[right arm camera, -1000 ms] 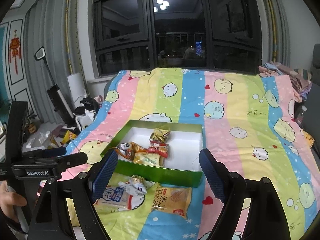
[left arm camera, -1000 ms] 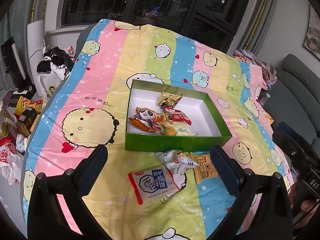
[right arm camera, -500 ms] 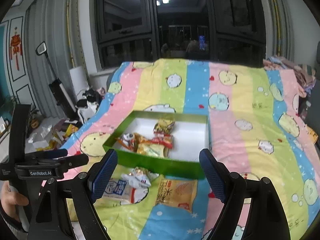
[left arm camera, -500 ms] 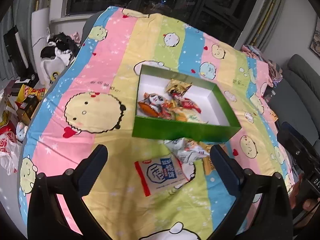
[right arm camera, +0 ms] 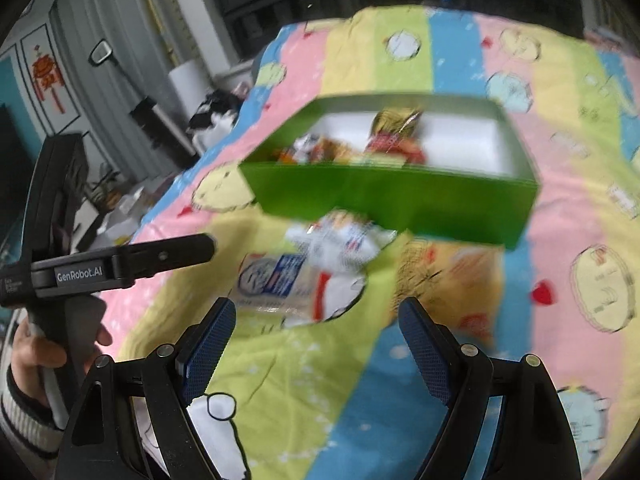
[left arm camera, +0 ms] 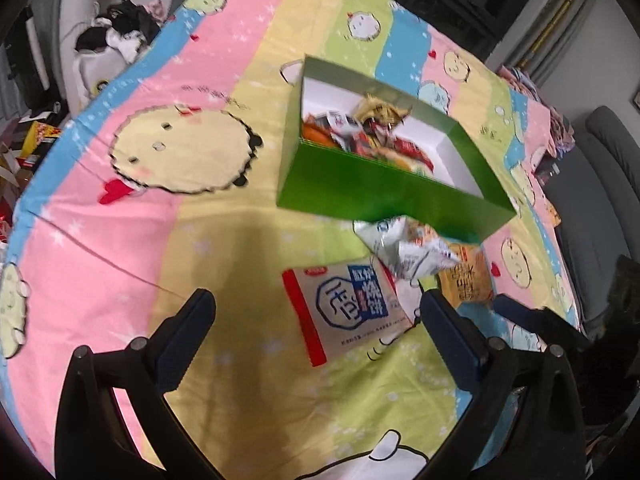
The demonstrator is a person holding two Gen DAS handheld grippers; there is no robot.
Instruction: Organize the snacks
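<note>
Lying seemingly between tool tips: cracker packet

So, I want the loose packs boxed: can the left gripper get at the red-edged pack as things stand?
Probably yes: the left gripper is open, and the red-edged pack lies flat on the sheet right ahead, nothing covering it.

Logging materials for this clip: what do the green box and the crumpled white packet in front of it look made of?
Green box: likely glossy coated cardboard, with flat stiff walls and a white inside. Crumpled white packet: probably thin plastic film, creased and reflecting light.
</note>
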